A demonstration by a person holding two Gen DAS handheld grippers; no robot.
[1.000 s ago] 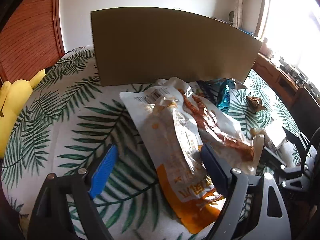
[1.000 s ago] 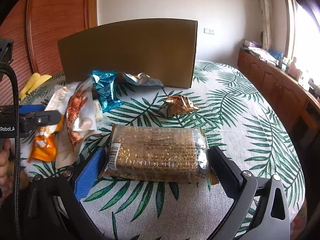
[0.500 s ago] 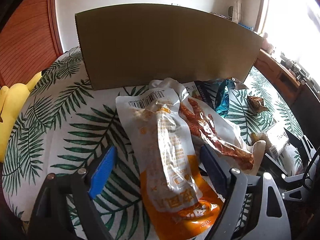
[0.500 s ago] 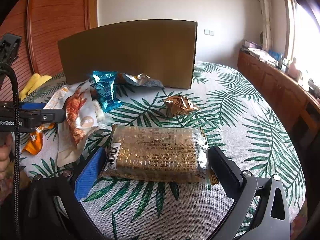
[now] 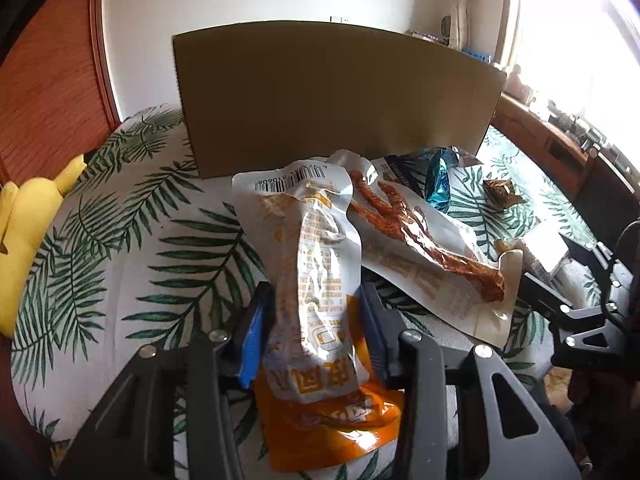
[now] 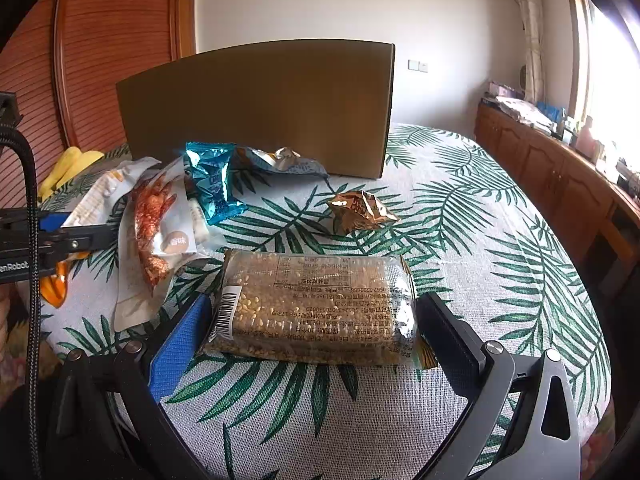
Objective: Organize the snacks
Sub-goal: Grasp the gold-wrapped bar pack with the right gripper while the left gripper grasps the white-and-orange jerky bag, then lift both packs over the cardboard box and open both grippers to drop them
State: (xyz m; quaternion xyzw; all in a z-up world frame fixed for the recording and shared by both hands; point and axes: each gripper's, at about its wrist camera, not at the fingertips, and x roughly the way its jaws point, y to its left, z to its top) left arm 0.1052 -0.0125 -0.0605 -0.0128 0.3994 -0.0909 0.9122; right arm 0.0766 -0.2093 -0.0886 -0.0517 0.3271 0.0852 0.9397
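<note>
An orange and white snack pouch lies lengthwise between the fingers of my left gripper. Its jaws are closing, and the pads press the pouch's sides so the film bunches up. Beside it on the right lies a white pouch of red chicken feet. My right gripper stands open around a clear pack of grain bars that rests flat on the cover, a pad at each end. A large cardboard box stands upright behind the snacks.
A blue foil packet, a grey packet and a crumpled gold wrapper lie on the palm-leaf cover. A yellow plush toy sits at the left edge. Wooden cabinets line the right wall.
The left gripper's jaws have come together from wide apart onto the orange and white pouch. The right gripper and the grain bar pack have not moved.
</note>
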